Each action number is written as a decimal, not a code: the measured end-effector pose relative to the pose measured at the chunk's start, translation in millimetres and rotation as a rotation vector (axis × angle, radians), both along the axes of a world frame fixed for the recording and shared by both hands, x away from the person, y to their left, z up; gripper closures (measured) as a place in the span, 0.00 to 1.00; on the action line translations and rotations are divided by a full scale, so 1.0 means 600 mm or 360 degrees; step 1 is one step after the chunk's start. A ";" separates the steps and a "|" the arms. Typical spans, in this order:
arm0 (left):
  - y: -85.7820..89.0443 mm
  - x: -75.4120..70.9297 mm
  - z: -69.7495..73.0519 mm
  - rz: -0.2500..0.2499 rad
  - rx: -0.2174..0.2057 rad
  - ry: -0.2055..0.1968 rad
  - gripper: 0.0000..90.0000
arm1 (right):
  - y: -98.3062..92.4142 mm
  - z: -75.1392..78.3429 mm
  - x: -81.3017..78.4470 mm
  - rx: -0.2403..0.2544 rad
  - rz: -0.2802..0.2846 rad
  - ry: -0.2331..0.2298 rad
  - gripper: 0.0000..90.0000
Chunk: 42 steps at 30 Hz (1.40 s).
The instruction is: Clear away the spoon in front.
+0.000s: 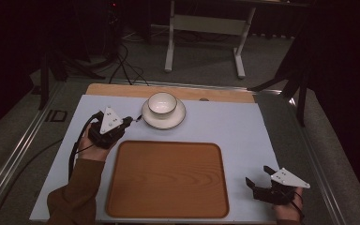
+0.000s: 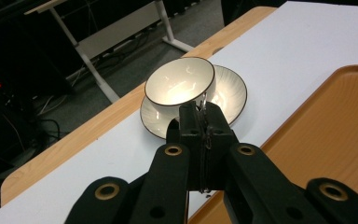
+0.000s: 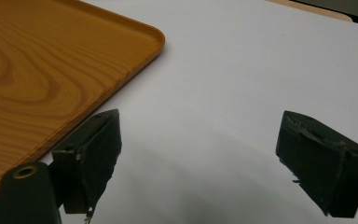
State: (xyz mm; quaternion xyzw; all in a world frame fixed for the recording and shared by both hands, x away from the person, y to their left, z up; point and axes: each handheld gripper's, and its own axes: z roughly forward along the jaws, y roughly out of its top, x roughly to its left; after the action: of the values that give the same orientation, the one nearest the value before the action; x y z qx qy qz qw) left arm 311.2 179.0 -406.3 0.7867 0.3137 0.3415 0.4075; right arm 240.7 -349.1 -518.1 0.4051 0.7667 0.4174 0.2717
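Left gripper (image 1: 130, 121) toward the tabletop's far left, jaws pressed together, sleeved forearm reaching in from the near edge; right gripper (image 1: 258, 179) near the near-right corner, jaws spread wide.

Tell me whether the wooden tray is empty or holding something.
Empty: the wooden tray shows bare wood grain, while the bowl sits on its saucer beyond it.

Right gripper (image 3: 198, 163) jaws stand wide apart, empty, above the white table surface (image 3: 242, 79), with a wooden tray (image 3: 42, 60) corner at upper left
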 end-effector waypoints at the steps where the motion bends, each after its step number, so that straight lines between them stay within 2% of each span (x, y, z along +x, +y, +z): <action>1: 0.000 0.000 0.000 0.0000 0.0000 0.0000 0.99 | 0.000 0.000 0.000 0.0000 0.0000 0.0000 0.16; 6: 0.002 -0.009 -0.005 -0.0003 0.0027 0.0001 0.99 | 0.000 0.000 0.000 0.0001 -0.0002 0.0000 0.16; 21: 0.020 -0.035 -0.022 -0.0005 0.0029 0.0021 0.99 | 0.001 0.000 -0.001 -0.0002 -0.0002 -0.0003 0.16; 30: 0.030 -0.046 -0.033 -0.0001 0.0003 0.0046 0.99 | 0.002 0.000 0.000 -0.0007 -0.0001 0.0001 0.16; 42: 0.036 -0.071 -0.047 -0.0021 0.0035 0.0076 0.99 | 0.002 0.000 0.000 -0.0008 -0.0004 0.0001 0.16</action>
State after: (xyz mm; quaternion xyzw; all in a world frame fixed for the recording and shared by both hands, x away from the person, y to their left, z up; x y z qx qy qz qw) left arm 268.6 200.7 -434.8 0.8011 0.3145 0.3234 0.3934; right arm 240.6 -348.0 -518.2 0.4056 0.7672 0.4150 0.2732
